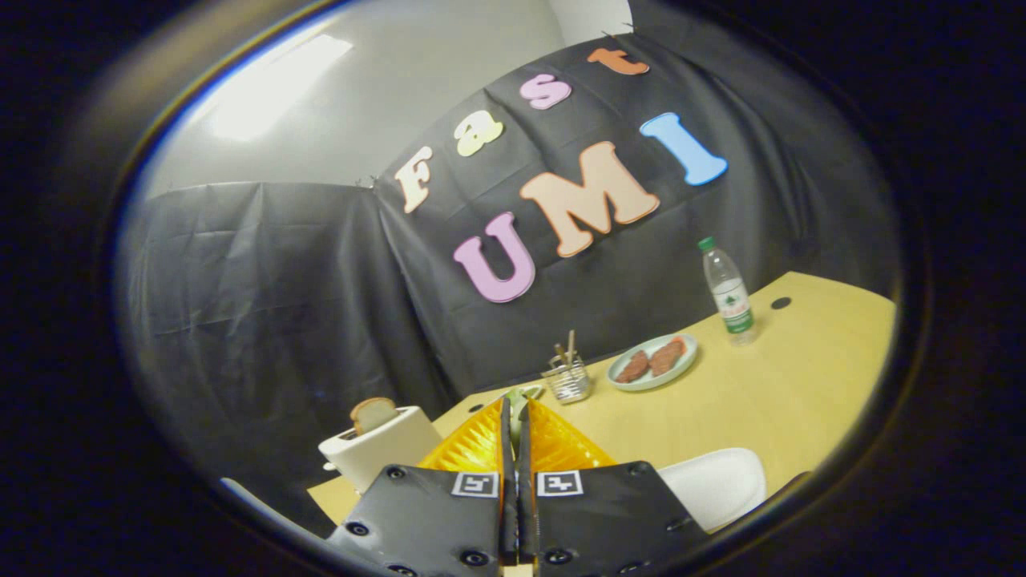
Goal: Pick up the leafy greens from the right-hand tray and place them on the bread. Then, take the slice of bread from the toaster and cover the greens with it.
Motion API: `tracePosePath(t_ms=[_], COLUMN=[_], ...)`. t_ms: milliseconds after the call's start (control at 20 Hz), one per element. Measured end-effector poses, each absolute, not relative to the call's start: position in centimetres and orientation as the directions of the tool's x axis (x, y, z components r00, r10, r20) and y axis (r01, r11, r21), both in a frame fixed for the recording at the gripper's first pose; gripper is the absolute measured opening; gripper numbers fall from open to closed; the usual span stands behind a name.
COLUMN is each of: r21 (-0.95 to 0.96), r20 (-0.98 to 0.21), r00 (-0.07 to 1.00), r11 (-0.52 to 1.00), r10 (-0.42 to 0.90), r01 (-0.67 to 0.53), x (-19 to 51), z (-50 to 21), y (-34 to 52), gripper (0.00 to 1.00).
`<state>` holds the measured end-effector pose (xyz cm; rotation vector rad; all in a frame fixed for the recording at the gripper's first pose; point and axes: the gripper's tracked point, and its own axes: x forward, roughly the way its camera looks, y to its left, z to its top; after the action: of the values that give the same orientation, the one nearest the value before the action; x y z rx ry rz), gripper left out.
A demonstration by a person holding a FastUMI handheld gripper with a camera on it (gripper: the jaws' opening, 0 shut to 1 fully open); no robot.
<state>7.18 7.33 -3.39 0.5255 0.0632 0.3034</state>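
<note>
My gripper point(514, 403) is held above the yellow table point(785, 385), its two fingers pressed almost together. A pale green bit of the leafy greens point(527, 393) pokes out at the fingertips, pinched between them. The white toaster point(390, 453) stands just left of the fingers, with a slice of bread point(373, 413) sticking up from its slot. A white tray point(716, 483) lies to the right of the fingers, partly hidden by the gripper body. The bread that lies on the table is hidden.
Beyond the fingers stands a small wire holder with sticks point(567, 378). Farther right is a pale plate point(651, 377) with two brown patties, then a plastic water bottle point(728, 292). Black cloth walls close the table's far side.
</note>
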Motion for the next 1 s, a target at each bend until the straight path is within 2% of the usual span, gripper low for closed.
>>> tracePosePath(t_ms=[200, 600, 1000], r21=[0.523, 0.592, 0.552], r20=[0.027, -0.037, -0.262], r00=[0.911, 0.835, 0.855], r11=[0.771, 0.685, 0.796], r10=[0.412, 0.549, 0.447], r01=[-0.364, -0.424, -0.247], x=[7.3, 7.2, 9.2], z=[-3.6, -6.0, -12.4], y=[14.1, 22.2, 19.7], gripper=[0.04, 0.04, 0.04])
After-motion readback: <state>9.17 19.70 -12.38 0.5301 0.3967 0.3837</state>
